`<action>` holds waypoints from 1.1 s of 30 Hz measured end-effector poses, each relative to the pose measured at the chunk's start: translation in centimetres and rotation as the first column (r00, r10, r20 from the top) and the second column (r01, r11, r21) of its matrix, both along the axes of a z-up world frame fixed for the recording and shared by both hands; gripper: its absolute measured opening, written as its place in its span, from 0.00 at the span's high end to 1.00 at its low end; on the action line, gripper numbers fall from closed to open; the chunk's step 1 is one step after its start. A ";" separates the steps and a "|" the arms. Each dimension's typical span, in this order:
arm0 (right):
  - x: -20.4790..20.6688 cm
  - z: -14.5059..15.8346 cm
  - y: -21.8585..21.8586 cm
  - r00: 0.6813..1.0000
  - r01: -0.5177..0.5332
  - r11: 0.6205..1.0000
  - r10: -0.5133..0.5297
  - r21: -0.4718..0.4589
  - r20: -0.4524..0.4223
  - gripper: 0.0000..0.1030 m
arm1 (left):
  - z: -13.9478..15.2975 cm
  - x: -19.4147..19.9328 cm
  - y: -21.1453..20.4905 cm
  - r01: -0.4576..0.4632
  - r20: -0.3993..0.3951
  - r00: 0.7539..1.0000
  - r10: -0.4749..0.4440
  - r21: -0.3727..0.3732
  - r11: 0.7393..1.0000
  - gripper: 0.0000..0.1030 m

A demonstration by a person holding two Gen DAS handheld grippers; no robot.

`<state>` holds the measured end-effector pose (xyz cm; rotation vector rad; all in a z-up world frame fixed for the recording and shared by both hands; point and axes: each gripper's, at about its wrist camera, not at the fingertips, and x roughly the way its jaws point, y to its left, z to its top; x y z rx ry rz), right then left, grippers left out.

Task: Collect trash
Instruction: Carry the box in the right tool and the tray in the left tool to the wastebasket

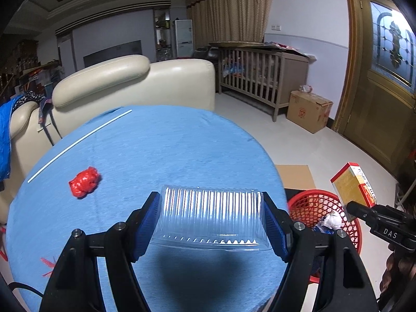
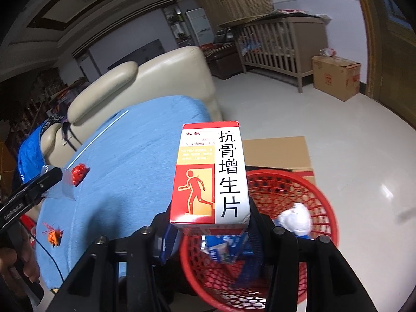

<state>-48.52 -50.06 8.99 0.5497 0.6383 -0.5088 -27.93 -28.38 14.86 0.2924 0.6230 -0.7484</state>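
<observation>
Small print on the medicine box (image 2: 210, 174) is too blurry to read, and the box blocks the near part of the red basket (image 2: 322, 208). Can't make out the stuff in the basket under the white wad (image 2: 296, 218). The crib's (image 1: 257, 78) contents are a blur too.

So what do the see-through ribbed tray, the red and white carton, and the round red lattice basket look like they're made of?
The see-through ribbed tray in the left gripper looks like thin, glossy clear plastic: the blue cloth shows through it. The red and white carton in the right gripper looks like printed cardboard, with crisp folded edges and a slight sheen. The round red lattice basket is probably moulded plastic, with a uniform colour and open mesh.
</observation>
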 end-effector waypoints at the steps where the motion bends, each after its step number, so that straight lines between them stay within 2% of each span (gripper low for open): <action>1: -0.4 0.0 -0.3 1.000 0.011 1.000 -0.011 -0.002 -0.001 0.51 | 0.0 -0.3 -0.3 0.009 0.000 1.000 -0.009 0.000 1.000 0.26; 8: -2.2 -0.7 -1.7 0.997 0.065 0.998 -0.065 -0.007 -0.032 0.51 | 0.0 -1.7 -2.4 0.058 -0.006 0.998 -0.058 0.004 0.998 0.26; 24: -3.9 -5.7 -4.0 0.983 0.137 0.990 -0.130 0.044 -0.126 0.51 | -0.2 -4.4 -6.3 0.145 -0.011 0.989 -0.144 0.032 0.989 0.26; 27: -3.8 -6.9 -4.6 0.981 0.137 0.987 -0.124 0.080 -0.153 0.47 | -0.4 -4.4 -6.7 0.152 -0.017 0.988 -0.152 0.038 0.988 0.26; 30: -3.6 -7.8 -4.7 0.978 0.136 0.986 -0.117 0.099 -0.175 0.29 | -0.5 -4.7 -7.4 0.168 -0.025 0.986 -0.167 0.046 0.985 0.26; 33: -4.4 -7.3 -4.6 0.980 0.154 0.983 -0.139 0.097 -0.144 0.29 | -0.8 -5.2 -8.1 0.184 -0.029 0.983 -0.183 0.054 0.981 0.26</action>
